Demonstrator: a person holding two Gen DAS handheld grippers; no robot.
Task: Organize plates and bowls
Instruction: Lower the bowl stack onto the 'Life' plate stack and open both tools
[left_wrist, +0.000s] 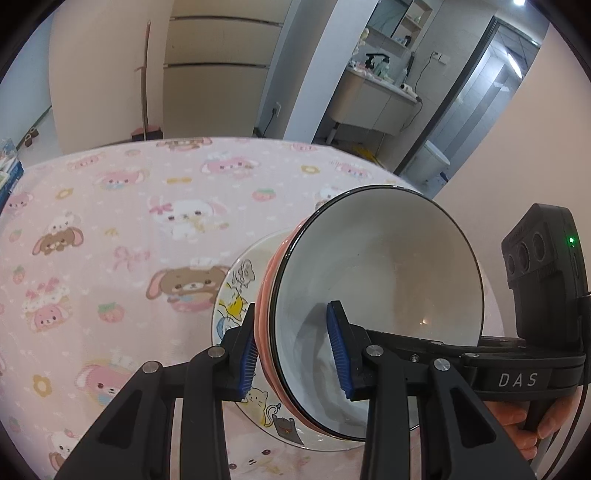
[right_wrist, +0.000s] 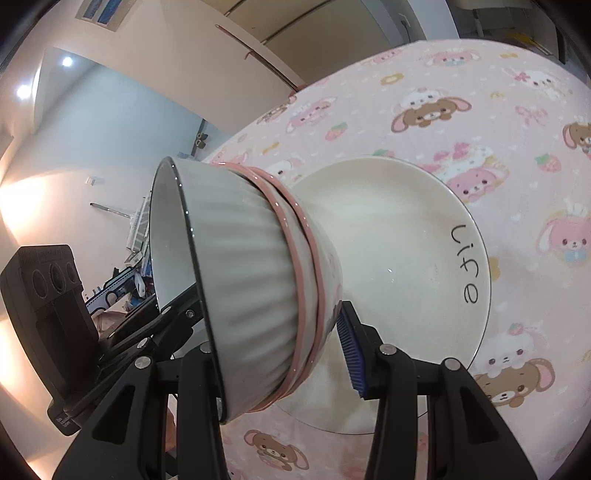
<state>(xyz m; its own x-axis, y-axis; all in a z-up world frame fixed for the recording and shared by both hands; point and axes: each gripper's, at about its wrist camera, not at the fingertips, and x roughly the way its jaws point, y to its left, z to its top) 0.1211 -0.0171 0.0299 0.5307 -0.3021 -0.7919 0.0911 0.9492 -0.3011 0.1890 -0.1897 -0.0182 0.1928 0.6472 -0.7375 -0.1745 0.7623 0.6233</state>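
Observation:
A white ribbed bowl with a black rim (left_wrist: 388, 266) (right_wrist: 243, 266) sits nested in two pink-rimmed bowls (left_wrist: 266, 291) (right_wrist: 319, 254). My left gripper (left_wrist: 295, 358) is shut on the stack's wall, one blue pad inside the white bowl and one outside on the pink rims. My right gripper (right_wrist: 280, 354) clamps the opposite side; its right pad presses the outer pink-rimmed bowl and its left finger is hidden behind the white bowl. The stack hangs tilted just over a cream plate (left_wrist: 236, 295) (right_wrist: 406, 240) with cat drawings and the word "life". Whether the two touch is unclear.
The plate lies on a table under a pink cartoon-animal cloth (left_wrist: 110, 221) (right_wrist: 480, 92). Blue boxes (left_wrist: 7, 173) stand at its far left edge. The right gripper's black housing (left_wrist: 539, 266) and a hand (left_wrist: 517, 424) are at the right of the left wrist view. Cabinets stand beyond the table.

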